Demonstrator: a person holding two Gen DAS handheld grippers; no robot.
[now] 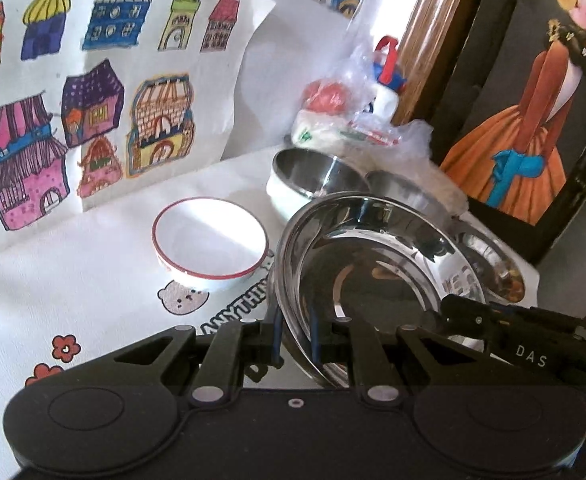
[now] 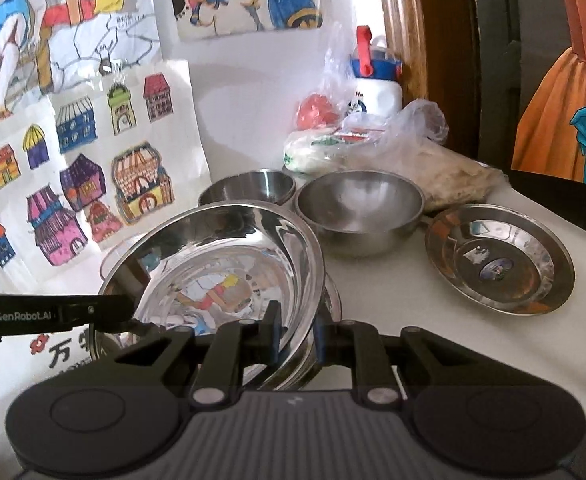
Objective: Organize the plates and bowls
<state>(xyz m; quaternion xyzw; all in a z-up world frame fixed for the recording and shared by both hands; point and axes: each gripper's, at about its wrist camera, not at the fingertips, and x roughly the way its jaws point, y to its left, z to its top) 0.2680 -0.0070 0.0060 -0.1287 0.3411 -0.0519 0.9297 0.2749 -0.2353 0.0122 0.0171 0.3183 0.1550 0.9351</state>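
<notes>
steel plate held at both rims, most of the sorting still ahead

nearest the lens, the left gripper [image 1: 296, 340] has its fingers nearly closed on the near rim of a large steel plate [image 1: 373, 280], one blue pad outside the rim and one inside. the right gripper [image 2: 299, 336] pinches the same kind of rim from the opposite side, fingers drawn in close with the metal edge between them. each view shows the other gripper's black finger reaching in at the plate's far edge, so both appear to have hold of the one plate, which is tilted up and seems lifted off the tabletop [image 2: 393, 292]. in the right wrist view further steel rims show beneath and behind it; whether it rests on them cannot be told.

the other pieces lie apart. a white bowl with a red rim [image 1: 211, 240] stands alone to the left on the printed cloth. a small steel bowl [image 2: 249, 188] and a wider steel bowl [image 2: 359, 212] sit side by side behind, just in front of plastic bags of food [image 2: 373, 144]. a flat steel dish [image 2: 501, 260] lies alone to the right.

as a judgement, the task is at an early or middle stage: one plate is in hand, possibly over a starting stack, while three bowls and the dish are not yet nested or grouped.
</notes>
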